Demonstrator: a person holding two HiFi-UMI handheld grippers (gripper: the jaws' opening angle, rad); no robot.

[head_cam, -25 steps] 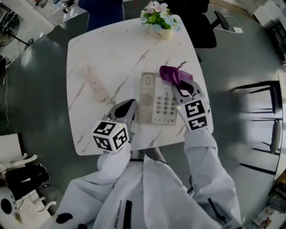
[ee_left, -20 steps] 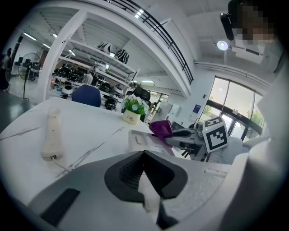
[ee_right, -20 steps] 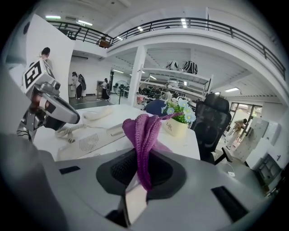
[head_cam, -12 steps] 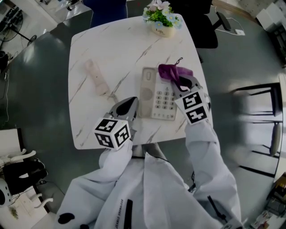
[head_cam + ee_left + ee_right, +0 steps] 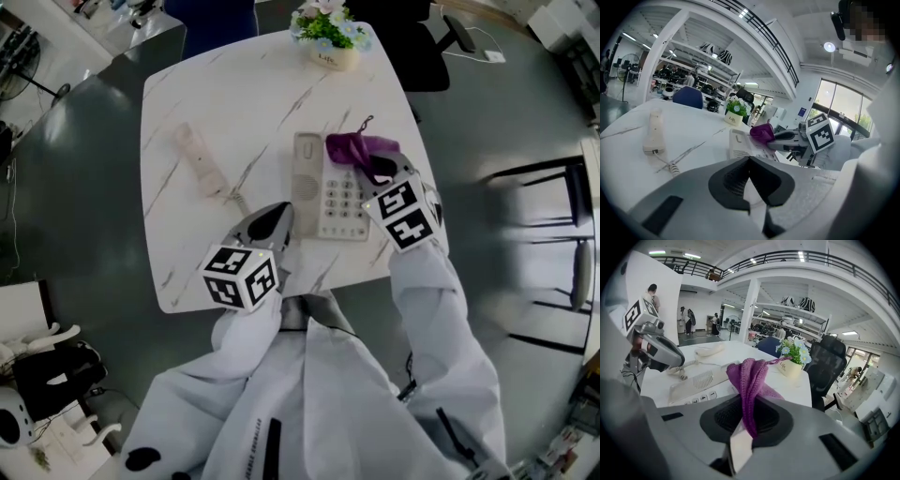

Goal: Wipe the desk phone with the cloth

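Desk phone (image 5: 330, 192) sits on the near right part of the table (image 5: 262, 94), with its handset (image 5: 199, 161) off the cradle and lying well to the left. The purple cloth (image 5: 359, 150) is pinched tight in the right gripper (image 5: 382, 173) and drapes over the phone's far right corner. Over the last second it has slid a touch nearer along that corner, so a wiping stroke looks under way. The keypad (image 5: 345, 199) and cradle still seem left to do. The left gripper (image 5: 272, 223), jaws together on nothing, has barely moved. It rests just beside the phone's near left edge; whether it touches is unclear. The flower pot (image 5: 328, 42) stands well clear at the far edge.
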